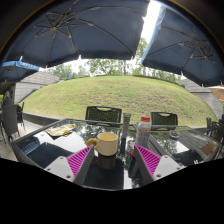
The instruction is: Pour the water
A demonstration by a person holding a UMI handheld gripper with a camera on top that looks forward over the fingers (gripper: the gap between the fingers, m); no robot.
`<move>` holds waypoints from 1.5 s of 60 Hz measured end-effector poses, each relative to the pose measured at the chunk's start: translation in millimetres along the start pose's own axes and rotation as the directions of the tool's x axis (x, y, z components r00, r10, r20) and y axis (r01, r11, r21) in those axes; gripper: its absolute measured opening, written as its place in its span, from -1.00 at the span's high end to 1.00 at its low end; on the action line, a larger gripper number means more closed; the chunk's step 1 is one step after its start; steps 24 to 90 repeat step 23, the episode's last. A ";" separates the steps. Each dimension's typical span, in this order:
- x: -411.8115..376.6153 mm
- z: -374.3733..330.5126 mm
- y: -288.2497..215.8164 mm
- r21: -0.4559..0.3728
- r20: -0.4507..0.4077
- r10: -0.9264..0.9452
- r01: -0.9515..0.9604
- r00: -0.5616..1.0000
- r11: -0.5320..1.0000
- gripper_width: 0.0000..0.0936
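A cream mug (106, 143) with an orange handle stands on a dark glass table (45, 150), between and just beyond my fingertips. My gripper (113, 160) is open and empty, its magenta pads (79, 160) wide apart on either side. A white bottle with a red cap (143, 132) stands just to the right of the mug, near the right finger (149, 160).
Dark chairs (103, 114) stand at the table's far side. A plate with food (59, 130) lies at the left, other small items at the far right. Large umbrellas (90, 25) hang overhead. A grassy slope (115, 95) rises beyond.
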State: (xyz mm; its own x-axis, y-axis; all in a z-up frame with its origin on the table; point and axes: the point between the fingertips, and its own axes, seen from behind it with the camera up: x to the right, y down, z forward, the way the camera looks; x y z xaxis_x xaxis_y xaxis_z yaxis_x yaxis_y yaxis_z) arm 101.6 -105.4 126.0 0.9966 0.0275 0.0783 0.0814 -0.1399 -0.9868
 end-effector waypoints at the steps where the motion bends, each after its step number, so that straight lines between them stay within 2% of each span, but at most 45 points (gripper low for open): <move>1: -4.2 -3.5 1.3 0.000 0.005 -0.005 0.005 1.000 1.000 -0.79; 12: -35.0 -21.2 22.5 -0.021 0.047 -0.105 0.106 0.993 0.994 -0.78; 23: -57.5 -16.8 45.2 -0.065 0.122 -0.080 0.088 0.989 0.994 -0.66; 90: -57.5 -16.8 45.2 -0.065 0.122 -0.080 0.088 0.989 0.994 -0.66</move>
